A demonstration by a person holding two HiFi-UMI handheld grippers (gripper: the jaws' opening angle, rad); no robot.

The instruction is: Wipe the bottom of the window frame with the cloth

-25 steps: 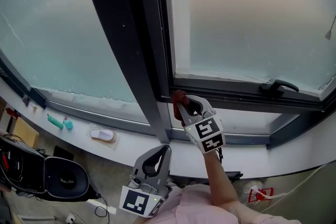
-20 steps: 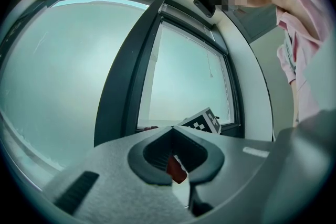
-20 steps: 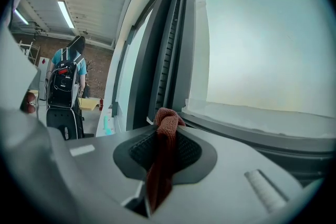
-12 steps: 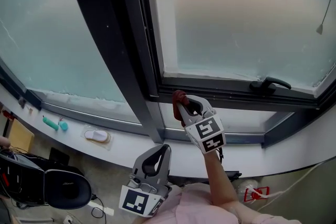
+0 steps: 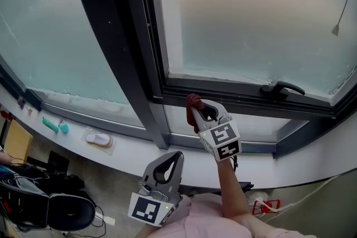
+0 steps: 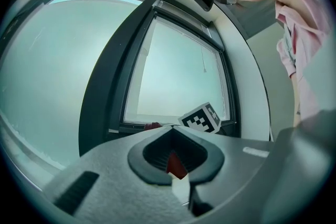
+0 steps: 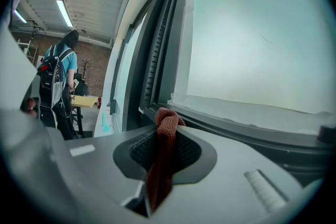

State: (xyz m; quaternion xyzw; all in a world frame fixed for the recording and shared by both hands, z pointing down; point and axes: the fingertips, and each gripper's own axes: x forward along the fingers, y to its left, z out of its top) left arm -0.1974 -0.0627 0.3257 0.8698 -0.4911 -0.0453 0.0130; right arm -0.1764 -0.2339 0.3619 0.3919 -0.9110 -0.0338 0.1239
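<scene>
My right gripper (image 5: 196, 106) is shut on a rust-red cloth (image 5: 193, 101). The bunched end of the cloth touches the dark bottom rail of the window frame (image 5: 234, 93), just right of the frame's lower left corner. In the right gripper view the cloth (image 7: 161, 157) runs through the hollow of the right gripper (image 7: 168, 131) and its knot pokes out toward the rail (image 7: 236, 126). My left gripper (image 5: 169, 166) hangs low, near my body and away from the window, jaws together. From the left gripper (image 6: 171, 128) view I see the cloth tip (image 6: 153, 125) and the right marker cube (image 6: 200, 117).
A black window handle (image 5: 281, 87) sits on the rail to the right. A thick dark mullion (image 5: 131, 47) stands to the left. The white sill ledge (image 5: 134, 149) carries a teal object (image 5: 52, 125) and a white one (image 5: 98, 138). A person with a backpack (image 7: 56, 78) stands far left.
The head camera has shifted, so the window has slid left in view. The right gripper with the cloth now sits a little further right of the frame's corner. The left gripper has barely moved.
</scene>
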